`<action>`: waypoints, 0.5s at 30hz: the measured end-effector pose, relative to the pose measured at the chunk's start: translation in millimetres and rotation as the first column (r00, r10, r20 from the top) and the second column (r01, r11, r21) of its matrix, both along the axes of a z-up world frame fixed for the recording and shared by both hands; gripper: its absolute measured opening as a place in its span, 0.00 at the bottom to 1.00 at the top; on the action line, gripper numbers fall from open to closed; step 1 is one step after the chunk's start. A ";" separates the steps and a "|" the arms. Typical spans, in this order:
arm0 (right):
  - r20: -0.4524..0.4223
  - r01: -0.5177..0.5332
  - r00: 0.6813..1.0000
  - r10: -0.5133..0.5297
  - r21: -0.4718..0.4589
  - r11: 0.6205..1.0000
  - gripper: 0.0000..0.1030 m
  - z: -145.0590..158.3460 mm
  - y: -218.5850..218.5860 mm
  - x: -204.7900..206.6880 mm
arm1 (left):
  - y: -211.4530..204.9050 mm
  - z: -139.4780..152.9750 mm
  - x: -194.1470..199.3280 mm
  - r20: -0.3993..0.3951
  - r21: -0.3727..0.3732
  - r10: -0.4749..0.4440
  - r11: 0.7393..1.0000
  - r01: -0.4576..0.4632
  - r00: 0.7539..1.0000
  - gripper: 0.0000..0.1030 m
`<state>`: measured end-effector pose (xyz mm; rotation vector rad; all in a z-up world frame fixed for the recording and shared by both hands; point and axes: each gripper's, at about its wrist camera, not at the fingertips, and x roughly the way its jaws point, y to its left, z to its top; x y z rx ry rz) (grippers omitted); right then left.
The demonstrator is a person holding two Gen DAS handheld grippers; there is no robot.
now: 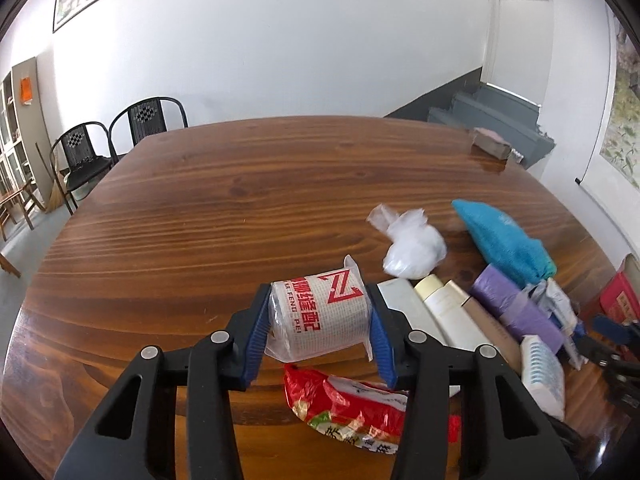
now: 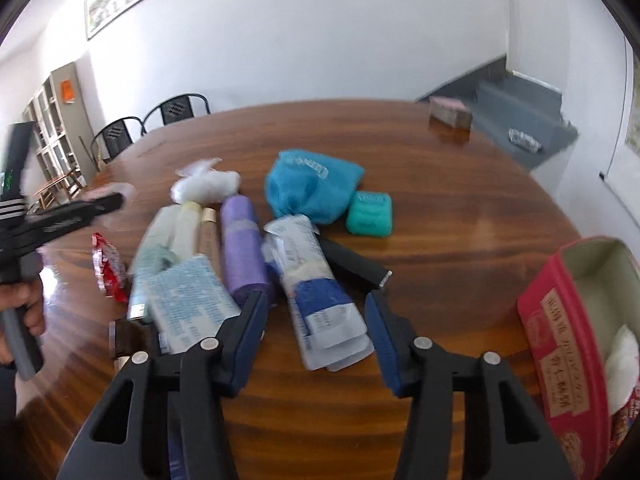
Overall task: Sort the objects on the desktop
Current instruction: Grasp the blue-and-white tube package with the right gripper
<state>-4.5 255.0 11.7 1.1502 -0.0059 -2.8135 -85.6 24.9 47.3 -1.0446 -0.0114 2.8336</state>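
Observation:
My left gripper (image 1: pixel 318 328) is shut on a white wrapped roll with red lettering (image 1: pixel 320 320) and holds it above the wooden table (image 1: pixel 240 200). A red snack packet (image 1: pixel 352 412) lies under it. My right gripper (image 2: pixel 316 324) is open, its jaws either side of a blue-and-white plastic packet (image 2: pixel 316 292) lying on the table. Beside that lie a purple roll (image 2: pixel 242 248), a blue cloth (image 2: pixel 312 188), a teal soap box (image 2: pixel 370 214), a black tube (image 2: pixel 356 264), pale tubes (image 2: pixel 184 228), a white bag (image 2: pixel 208 184) and a light blue pack (image 2: pixel 188 300).
An open red box (image 2: pixel 560 328) with something white inside stands at the right table edge. A small brown block (image 2: pixel 450 114) sits at the far edge. Black chairs (image 1: pixel 120 136) stand beyond the table's far left. The left gripper shows blurred in the right wrist view (image 2: pixel 72 216).

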 end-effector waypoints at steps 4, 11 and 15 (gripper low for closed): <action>0.038 -0.017 0.999 0.017 -0.021 1.000 0.54 -6.1 4.5 -12.7 | -2.3 5.9 1.2 -0.007 0.017 -0.001 1.000 0.002 1.000 0.47; 0.098 -0.020 0.995 0.024 -0.045 0.999 0.52 -15.7 -2.2 -25.8 | 1.1 10.9 5.9 -0.004 0.036 -0.016 0.999 0.016 1.000 0.47; 0.102 -0.023 0.994 0.028 -0.057 0.998 0.42 -16.6 -2.9 -25.8 | 3.1 13.6 7.3 -0.006 0.046 -0.025 0.999 0.026 1.000 0.47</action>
